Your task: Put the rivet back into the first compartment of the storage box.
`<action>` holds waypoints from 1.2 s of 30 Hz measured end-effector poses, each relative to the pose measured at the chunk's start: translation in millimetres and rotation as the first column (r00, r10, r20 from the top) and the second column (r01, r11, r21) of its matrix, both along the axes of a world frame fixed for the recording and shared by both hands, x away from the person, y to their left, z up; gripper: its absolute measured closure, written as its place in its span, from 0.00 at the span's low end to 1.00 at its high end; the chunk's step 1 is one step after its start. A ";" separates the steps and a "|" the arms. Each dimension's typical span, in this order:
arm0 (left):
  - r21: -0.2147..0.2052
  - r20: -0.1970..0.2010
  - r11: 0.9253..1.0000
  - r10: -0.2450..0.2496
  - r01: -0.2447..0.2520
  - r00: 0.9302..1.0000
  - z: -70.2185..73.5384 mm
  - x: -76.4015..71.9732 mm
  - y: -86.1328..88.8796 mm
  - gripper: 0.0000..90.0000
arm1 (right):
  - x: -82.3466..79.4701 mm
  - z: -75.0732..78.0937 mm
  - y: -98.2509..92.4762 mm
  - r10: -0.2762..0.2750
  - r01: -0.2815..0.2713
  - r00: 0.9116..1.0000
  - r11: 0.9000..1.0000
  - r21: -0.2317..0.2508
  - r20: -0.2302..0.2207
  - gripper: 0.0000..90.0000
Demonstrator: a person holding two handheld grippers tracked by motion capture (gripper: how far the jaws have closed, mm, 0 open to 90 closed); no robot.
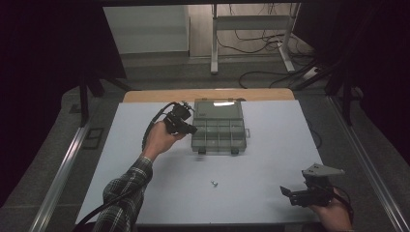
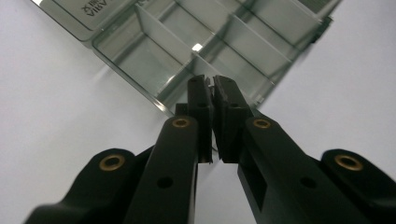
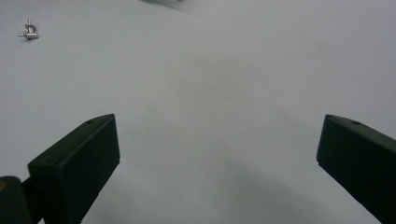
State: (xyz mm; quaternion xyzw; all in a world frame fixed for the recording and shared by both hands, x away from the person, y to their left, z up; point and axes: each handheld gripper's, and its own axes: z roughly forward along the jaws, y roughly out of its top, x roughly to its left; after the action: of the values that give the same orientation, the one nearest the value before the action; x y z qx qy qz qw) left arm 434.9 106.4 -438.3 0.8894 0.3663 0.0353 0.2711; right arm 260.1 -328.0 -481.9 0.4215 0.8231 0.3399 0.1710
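Left gripper view: left claw (image 2: 213, 84) pinched on a small silvery part (image 2: 213, 83).

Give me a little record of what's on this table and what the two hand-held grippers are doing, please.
Table: pale grey sheet
Box: clear compartment box, lid open, compartments look empty
Left hand-held gripper: at the box's near-left corner, jaws shut on a tiny silvery part, too small to identify
Right hand-held gripper: low at the table's near right corner, jaws wide open, nothing between them
Loose parts: small metal screws on the sheet between box and person
Likely next move: dropping the tiny part into a compartment
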 end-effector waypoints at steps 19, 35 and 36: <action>0.030 0.021 0.997 0.070 -0.071 0.997 -22.0 30.7 -6.9 0.96 | 0.1 -0.8 0.4 0.006 -0.006 1.000 1.000 -0.001 -0.010 0.00; 0.013 0.037 0.998 0.064 -0.064 0.997 -21.8 30.0 -8.3 0.88 | -0.5 -1.6 0.2 0.010 -0.010 1.000 1.000 -0.004 -0.011 0.00; 0.002 0.035 0.998 0.060 -0.060 0.998 -19.6 29.4 -7.9 0.88 | -0.5 -1.6 0.3 0.010 -0.011 1.000 1.000 -0.005 -0.011 0.00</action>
State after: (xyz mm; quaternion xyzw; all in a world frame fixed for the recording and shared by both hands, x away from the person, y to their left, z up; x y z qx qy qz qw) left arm 464.3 98.5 -457.9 0.8777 0.3881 0.0593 0.2749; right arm 259.6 -327.7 -483.5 0.4186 0.8271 0.3365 0.1658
